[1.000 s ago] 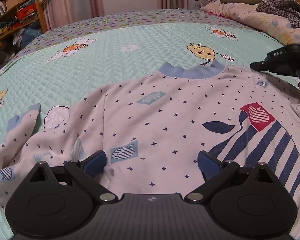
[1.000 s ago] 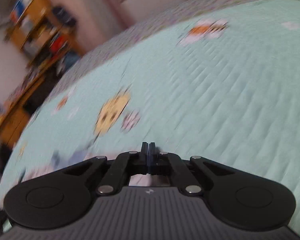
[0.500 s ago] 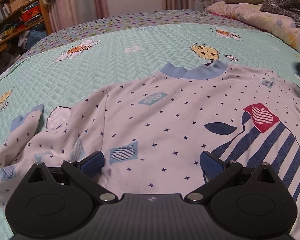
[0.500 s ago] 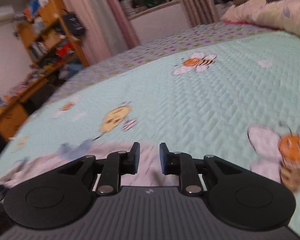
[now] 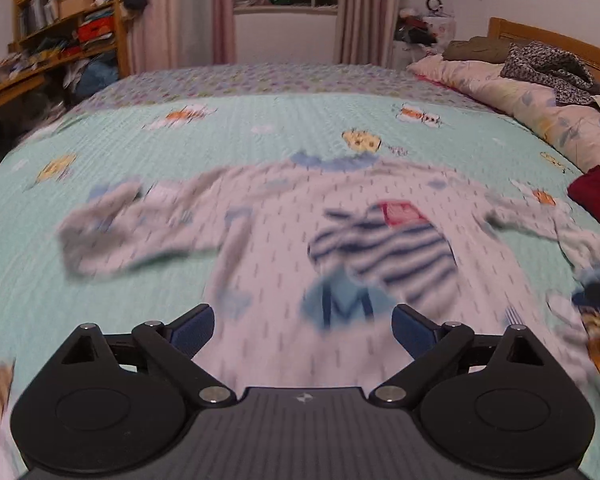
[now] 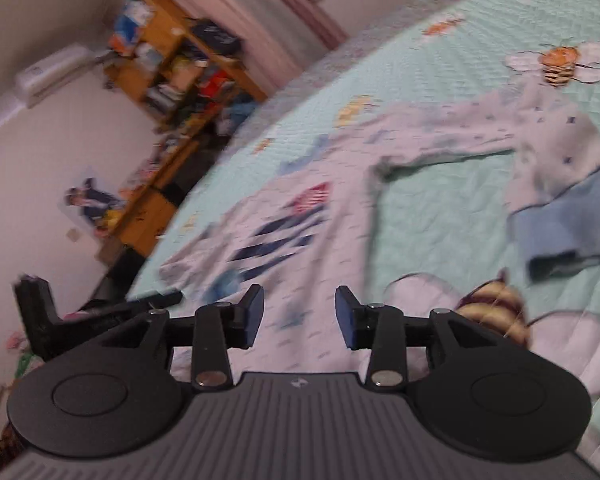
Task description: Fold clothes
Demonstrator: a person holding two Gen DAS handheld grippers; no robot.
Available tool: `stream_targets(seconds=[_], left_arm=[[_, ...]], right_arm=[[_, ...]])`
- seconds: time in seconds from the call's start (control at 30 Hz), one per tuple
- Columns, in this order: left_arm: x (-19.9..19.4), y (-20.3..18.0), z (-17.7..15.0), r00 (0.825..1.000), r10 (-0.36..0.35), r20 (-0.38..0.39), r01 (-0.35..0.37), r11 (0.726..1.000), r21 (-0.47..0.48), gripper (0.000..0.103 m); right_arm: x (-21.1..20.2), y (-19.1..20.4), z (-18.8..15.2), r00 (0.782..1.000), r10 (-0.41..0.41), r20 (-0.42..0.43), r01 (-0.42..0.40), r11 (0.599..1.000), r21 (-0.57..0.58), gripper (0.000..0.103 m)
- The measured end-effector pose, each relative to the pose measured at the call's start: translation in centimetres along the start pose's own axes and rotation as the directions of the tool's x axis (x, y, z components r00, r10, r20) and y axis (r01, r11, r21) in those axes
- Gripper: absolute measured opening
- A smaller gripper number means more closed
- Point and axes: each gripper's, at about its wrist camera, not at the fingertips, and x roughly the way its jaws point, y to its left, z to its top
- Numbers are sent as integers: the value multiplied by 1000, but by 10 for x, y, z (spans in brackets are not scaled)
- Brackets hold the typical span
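1. White with small dark specks, the shirt [image 5: 284,240] lies spread flat on the bed [image 5: 260,128], front up, filling the middle of the left wrist view; it is blurred.
2. Its pale blue collar [image 5: 332,162] points toward the top of the frame, and a striped navy picture with a red patch sits right of centre on the chest.
3. One sleeve [image 5: 112,236] lies crumpled at the left of the frame; the other sleeve [image 6: 500,136] runs out to the right, and the right wrist view shows its blue cuff [image 6: 572,224] bent over on the mint-green quilt.
4. The left tongs [image 5: 303,328] sit at the bottom centre of their view, spread wide apart above the shirt's lower part, with nothing between them.
5. The right tongs [image 6: 299,316] are also apart and hold nothing, near the shirt's edge; whether they touch the cloth I cannot tell.
6. Pillows [image 5: 520,96] with dark clothes piled on them lie at the upper right, in front of a wooden headboard.
7. A cluttered wooden bookshelf [image 5: 64,24] stands at the upper left, beside pink curtains [image 5: 220,8].
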Motion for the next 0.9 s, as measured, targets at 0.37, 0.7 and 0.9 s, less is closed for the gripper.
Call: stream_targets(seconds=[0.37, 0.7, 0.9], left_arm=[[-31, -5, -51, 996, 10, -89, -9, 1000, 3, 97], [-56, 22, -75, 997, 15, -77, -20, 998, -63, 97], [-72, 30, -77, 998, 34, -50, -38, 996, -82, 98]], right_arm=[[36, -3, -14, 962, -237, -139, 221, 968, -119, 0], [-5, 57, -52, 959, -237, -157, 181, 935, -304, 45], [-12, 58, -71, 937, -336, -100, 277, 884, -377, 48]])
